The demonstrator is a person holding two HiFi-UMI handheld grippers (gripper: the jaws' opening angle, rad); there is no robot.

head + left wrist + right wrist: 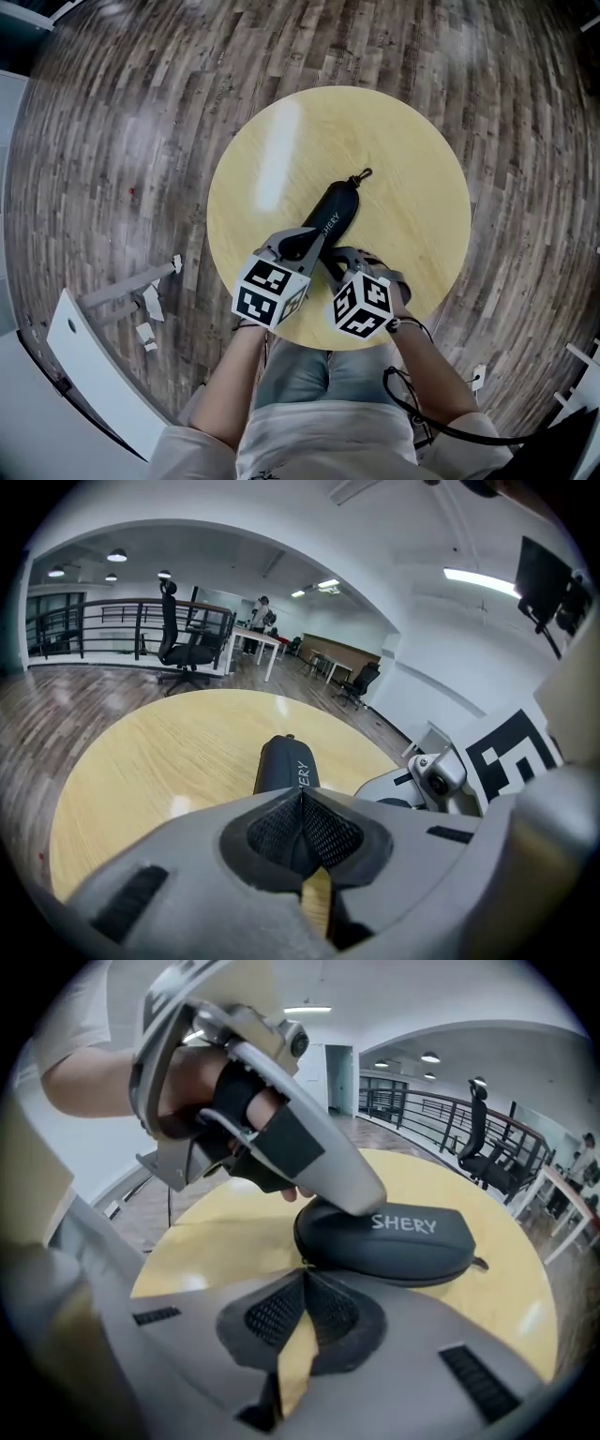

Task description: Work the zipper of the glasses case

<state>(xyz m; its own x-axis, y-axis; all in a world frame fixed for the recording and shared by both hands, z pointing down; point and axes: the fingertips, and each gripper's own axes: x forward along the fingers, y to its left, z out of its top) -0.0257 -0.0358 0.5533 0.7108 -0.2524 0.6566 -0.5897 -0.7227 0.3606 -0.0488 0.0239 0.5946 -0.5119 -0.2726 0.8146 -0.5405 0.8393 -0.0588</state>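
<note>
The black glasses case (pixel 333 214) lies on the round wooden table (pixel 394 141). It reaches from near the table's front rim to about the table's middle, and its long axis runs slantwise, away from me and to the right. A small cord loop (pixel 364 175) sticks out of the end nearer the table's middle.

Both tongs are at the end nearer the table's front rim. The left gripper (pixel 300 797) has its jaws pressed together, and in the right gripper view I see it lying on top of the case, so I judge that it holds the case down. The right gripper (pixel 305 1277) also has its jaws pressed together, right at the rounded end of the case. A small metal piece shows at their tips, and I take it for the zipper pull (pixel 301 1265), pinched there.

So the seam runs away from the right tongs along the long axis, and the pull must follow that line around the case.

The case is a hard oval shell, matt dark, with the white word SHERY (pixel 405 1224) on its side. It looks closed
</note>
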